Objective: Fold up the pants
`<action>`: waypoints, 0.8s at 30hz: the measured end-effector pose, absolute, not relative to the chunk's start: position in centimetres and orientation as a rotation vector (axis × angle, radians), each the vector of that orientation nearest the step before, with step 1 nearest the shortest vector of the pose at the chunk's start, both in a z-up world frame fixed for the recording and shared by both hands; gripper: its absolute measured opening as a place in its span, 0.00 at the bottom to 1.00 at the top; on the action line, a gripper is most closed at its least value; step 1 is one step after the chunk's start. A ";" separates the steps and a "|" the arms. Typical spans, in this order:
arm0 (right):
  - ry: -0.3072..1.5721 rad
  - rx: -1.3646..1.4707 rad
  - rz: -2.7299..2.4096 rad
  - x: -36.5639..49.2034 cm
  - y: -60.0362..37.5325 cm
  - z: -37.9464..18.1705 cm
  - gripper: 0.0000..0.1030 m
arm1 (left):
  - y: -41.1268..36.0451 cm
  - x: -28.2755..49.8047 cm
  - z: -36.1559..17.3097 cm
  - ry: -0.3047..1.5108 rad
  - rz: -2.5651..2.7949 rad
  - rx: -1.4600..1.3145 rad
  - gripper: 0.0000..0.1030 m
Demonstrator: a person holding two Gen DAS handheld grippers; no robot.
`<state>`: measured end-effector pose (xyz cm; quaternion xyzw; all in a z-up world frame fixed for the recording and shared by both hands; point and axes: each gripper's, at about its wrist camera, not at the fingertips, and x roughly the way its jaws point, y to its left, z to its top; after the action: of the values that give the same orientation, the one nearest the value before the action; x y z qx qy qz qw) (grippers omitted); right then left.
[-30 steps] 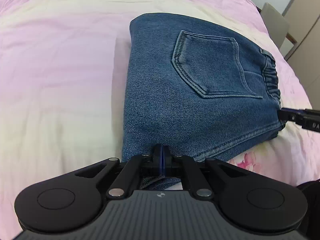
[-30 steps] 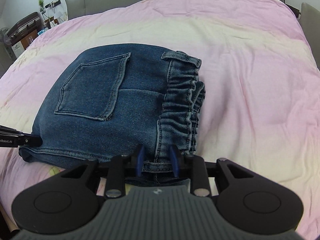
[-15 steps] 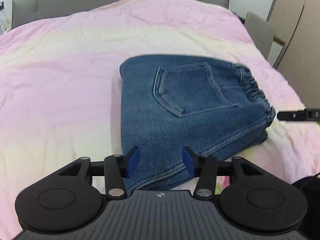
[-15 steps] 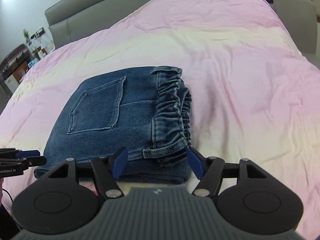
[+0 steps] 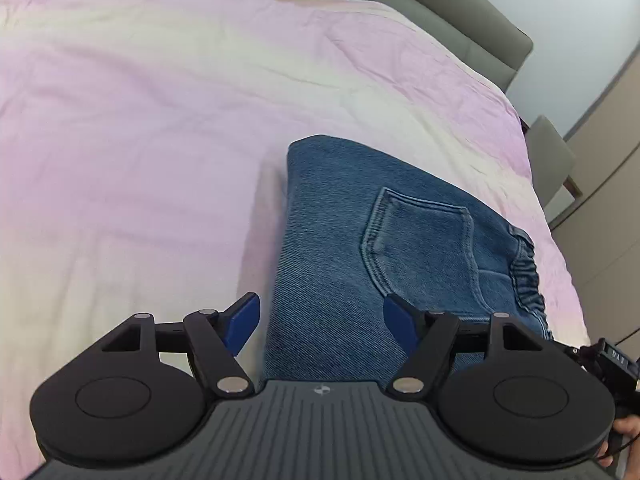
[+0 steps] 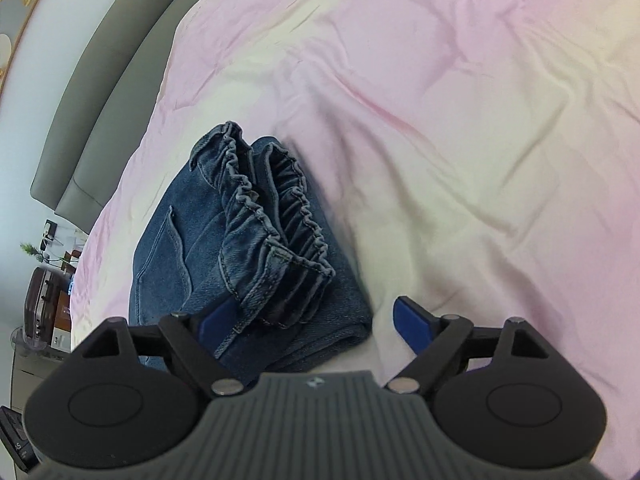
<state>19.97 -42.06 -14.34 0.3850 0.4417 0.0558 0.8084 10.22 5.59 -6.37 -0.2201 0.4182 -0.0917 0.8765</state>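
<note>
The blue denim pants (image 5: 360, 248) lie folded into a compact stack on the pink and cream bedspread (image 5: 140, 140), back pocket up and elastic waistband at the right. In the right wrist view the pants (image 6: 240, 248) show the gathered waistband on top. My left gripper (image 5: 322, 322) is open and empty, raised over the near edge of the pants. My right gripper (image 6: 316, 326) is open and empty, above the waistband end of the stack.
A grey headboard (image 5: 440, 12) runs along the far side of the bed. A grey chair (image 5: 550, 160) and a wooden wardrobe stand at the right. A suitcase and shelves (image 6: 44, 300) stand beyond the bed's left side.
Both grippers opened wide, let go of the pants and lifted away. The folded pants stay flat on the bed.
</note>
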 end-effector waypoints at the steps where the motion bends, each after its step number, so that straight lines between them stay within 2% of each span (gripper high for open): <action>1: 0.939 0.836 0.129 20.2 -42.2 -14.5 0.81 | 5.9 10.5 -6.8 0.878 -0.190 -0.476 0.81; 8: 0.947 0.890 0.199 22.3 -42.5 -16.9 0.88 | 7.6 13.0 -9.8 0.933 -0.207 -0.640 0.79; 12: 0.960 0.917 0.231 22.8 -42.7 -17.7 0.88 | 7.9 13.7 -11.0 0.942 -0.227 -0.694 0.78; 14: 0.960 0.931 0.250 22.9 -42.6 -18.0 0.81 | 7.7 13.9 -11.2 0.943 -0.233 -0.694 0.69; 15: 0.963 0.939 0.253 23.1 -42.6 -18.2 0.81 | 7.7 13.9 -11.3 0.945 -0.238 -0.700 0.67; 17: 0.969 0.929 0.253 23.1 -42.5 -18.0 0.79 | 7.7 14.0 -11.4 0.947 -0.256 -0.712 0.51; 24: 0.997 0.815 0.222 23.6 -41.1 -15.0 0.67 | 7.4 13.7 -10.7 0.932 -0.271 -0.693 0.34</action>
<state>23.61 -41.06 -15.04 0.3792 0.4637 0.1033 0.7941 13.67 7.37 -10.66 -0.3262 0.4390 -0.1275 0.8274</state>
